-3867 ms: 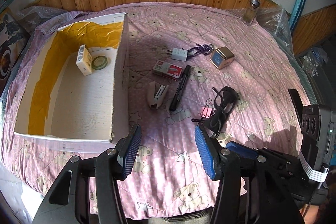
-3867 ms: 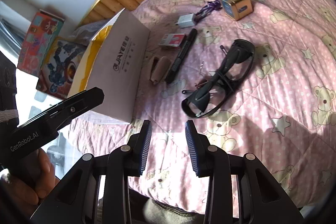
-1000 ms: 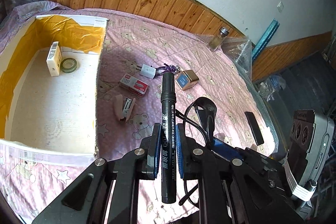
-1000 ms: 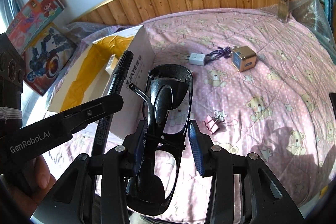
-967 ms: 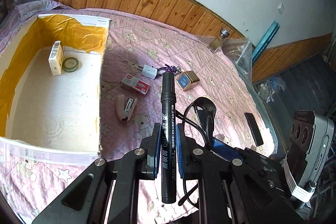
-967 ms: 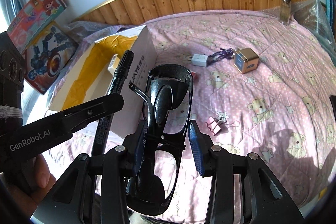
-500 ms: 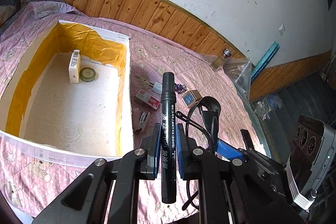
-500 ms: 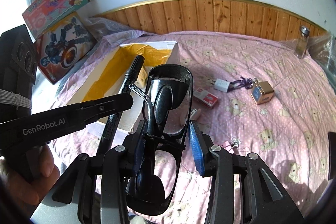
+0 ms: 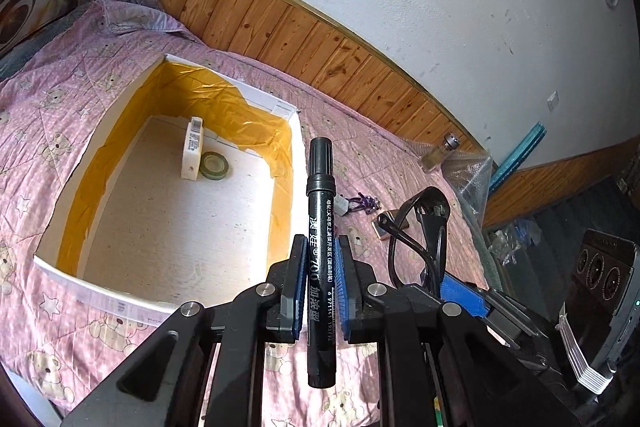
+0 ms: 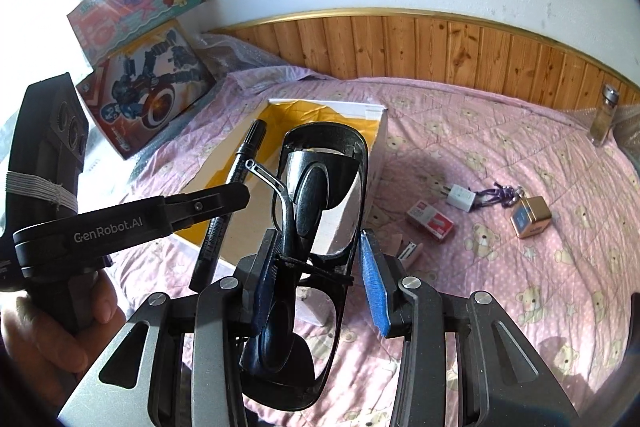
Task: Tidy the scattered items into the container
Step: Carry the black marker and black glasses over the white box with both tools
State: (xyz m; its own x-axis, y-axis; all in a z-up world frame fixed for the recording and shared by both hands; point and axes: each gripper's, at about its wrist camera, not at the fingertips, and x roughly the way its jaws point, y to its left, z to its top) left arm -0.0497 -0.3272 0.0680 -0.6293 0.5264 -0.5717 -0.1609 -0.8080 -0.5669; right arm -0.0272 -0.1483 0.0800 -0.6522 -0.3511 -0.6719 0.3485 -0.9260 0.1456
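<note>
My left gripper [image 9: 320, 253] is shut on a black marker [image 9: 319, 211], which stands upright between the blue pads above the right wall of the white box [image 9: 295, 147] with its yellow lining. A small white carton [image 9: 192, 147] and a tape roll [image 9: 215, 165] lie inside the box. My right gripper [image 10: 318, 255] is shut on black glasses [image 10: 320, 183], held in the air just right of the left gripper [image 10: 168, 213], near the box [image 10: 376, 131]. A charger [image 10: 460, 195], gold cube [image 10: 530, 217], red staple box [image 10: 432, 221] and stapler [image 10: 408, 251] lie on the pink quilt.
A glass bottle [image 10: 604, 115] stands at the far right by the wood panelling. Toy boxes [image 10: 148, 83] lean on the wall left of the bed. A person's hand [image 10: 52, 323] holds the left gripper's handle. A purple cord [image 10: 500, 193] lies beside the charger.
Since 3.9 s ago the left gripper took up the marker and the right took up the glasses. Over the last second both have risen and swung left towards the box.
</note>
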